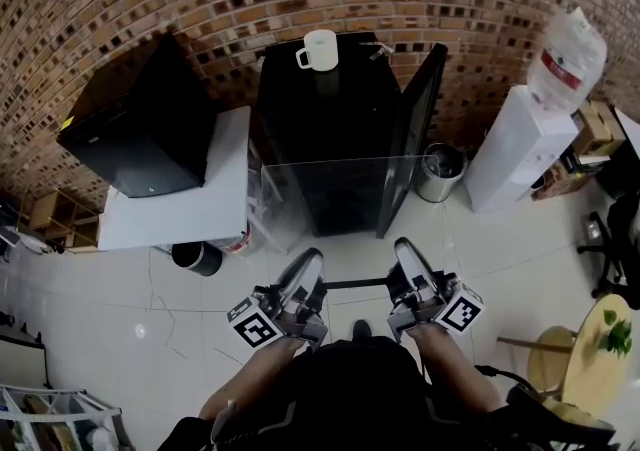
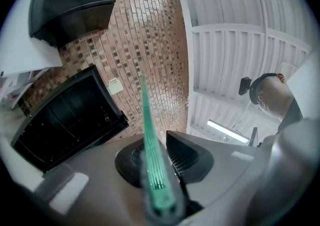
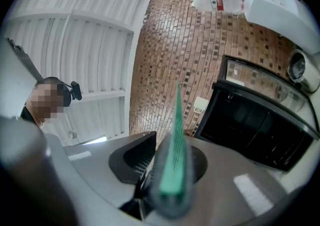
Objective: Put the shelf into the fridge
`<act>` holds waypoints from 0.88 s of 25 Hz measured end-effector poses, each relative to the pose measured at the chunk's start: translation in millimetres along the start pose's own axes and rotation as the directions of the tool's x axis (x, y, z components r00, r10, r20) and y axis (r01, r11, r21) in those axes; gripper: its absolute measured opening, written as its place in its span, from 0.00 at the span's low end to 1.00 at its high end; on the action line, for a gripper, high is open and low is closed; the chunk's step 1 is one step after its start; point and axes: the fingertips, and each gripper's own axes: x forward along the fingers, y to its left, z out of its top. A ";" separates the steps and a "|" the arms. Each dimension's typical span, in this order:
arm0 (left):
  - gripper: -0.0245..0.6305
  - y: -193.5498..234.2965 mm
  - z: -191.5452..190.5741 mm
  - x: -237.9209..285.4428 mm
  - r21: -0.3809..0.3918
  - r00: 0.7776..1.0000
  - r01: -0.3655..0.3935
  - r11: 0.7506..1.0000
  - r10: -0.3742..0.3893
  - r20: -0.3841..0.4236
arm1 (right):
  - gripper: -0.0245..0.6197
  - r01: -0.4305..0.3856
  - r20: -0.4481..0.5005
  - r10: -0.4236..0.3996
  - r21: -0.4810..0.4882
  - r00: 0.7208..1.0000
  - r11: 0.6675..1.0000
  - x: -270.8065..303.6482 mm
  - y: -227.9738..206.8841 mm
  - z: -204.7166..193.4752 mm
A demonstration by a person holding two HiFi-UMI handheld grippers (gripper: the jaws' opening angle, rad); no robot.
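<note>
You've got the glass shelf (image 1: 340, 204) out in front of you, carried between both tools and floating just short of the open fridge (image 1: 325, 99). It isn't inside yet. Your left hand-held gripper (image 1: 307, 264) is pinched narrow on the shelf's near edge toward its left corner. Your right hand-held gripper (image 1: 405, 251) is pinched the same way toward the right corner. In both gripper views the green glass edge runs straight out from between the pads.

Here's the worry: all that pane hangs forward from two thin grips on one edge. If either hand dips or twists, I'd expect the glass to lever against the pads and slide out, and it's hard floor tile underneath. Keep both hands level with each other, too, because a mismatch would rack the pane.

The fridge door (image 1: 415, 124) stands open on the right, close to the shelf's far right corner. Drift right and that corner likely clips the door. The cavity looks dark from here and I can't make out the support ledges, so a blind push could land one side high and jam it crooked.

A white mug (image 1: 318, 49) sits on top of the fridge, so a hard knock to the cabinet might shake it loose.
</note>
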 end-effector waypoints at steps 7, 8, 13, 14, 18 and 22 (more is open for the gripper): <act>0.10 15.6 6.0 15.9 0.009 0.999 -0.028 1.000 0.028 0.025 | 0.12 -0.027 -0.025 0.028 0.023 0.999 0.999 21.5 -13.1 11.7; 0.10 17.8 7.0 15.8 0.009 0.999 -0.030 1.000 0.029 0.026 | 0.12 -0.016 -0.028 0.017 0.026 0.999 1.000 22.1 -16.7 10.7; 0.10 31.5 12.0 20.9 0.003 0.999 -0.040 0.999 0.040 0.016 | 0.12 -0.002 -0.024 0.003 0.043 1.000 0.999 29.2 -32.2 9.9; 0.10 35.7 14.7 21.4 0.000 0.999 -0.042 0.999 0.042 0.012 | 0.11 0.004 -0.023 -0.003 0.046 1.000 0.999 32.6 -35.8 8.4; 0.10 56.7 26.7 21.5 -0.029 0.999 -0.044 0.999 0.044 0.014 | 0.11 0.023 -0.032 -0.021 0.046 0.999 0.999 51.1 -46.4 2.1; 0.10 74.6 33.9 30.0 -0.052 0.999 -0.042 0.998 0.042 0.000 | 0.11 0.054 -0.033 -0.053 0.041 0.998 0.998 63.3 -60.4 3.1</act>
